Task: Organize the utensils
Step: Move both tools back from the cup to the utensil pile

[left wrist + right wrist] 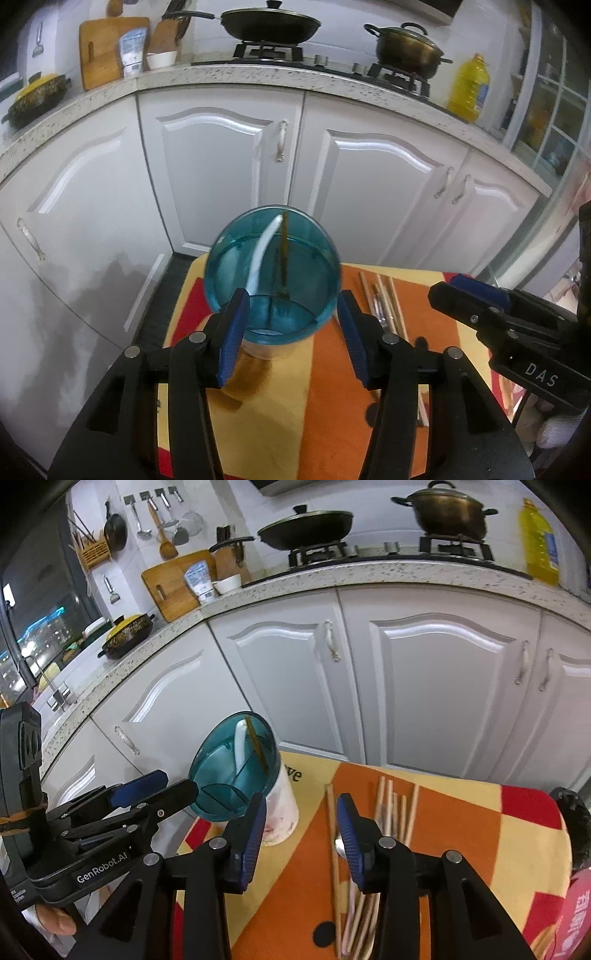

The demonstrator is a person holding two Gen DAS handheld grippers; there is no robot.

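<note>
Table (480,849), covered in an orange, yellow and red checked cloth. Utensil holder (271,273), teal translucent top on a white base, upright near the table's far left edge; holds one white spoon (262,254) and one dark chopstick (284,254), both leaning on the rim. Left gripper (291,332), jaws apart either side of the holder, not pressing it. Right gripper (301,834), jaws apart, nothing between them, above loose chopsticks (391,812) and a metal spoon (340,845) lying right of the holder.
</note>
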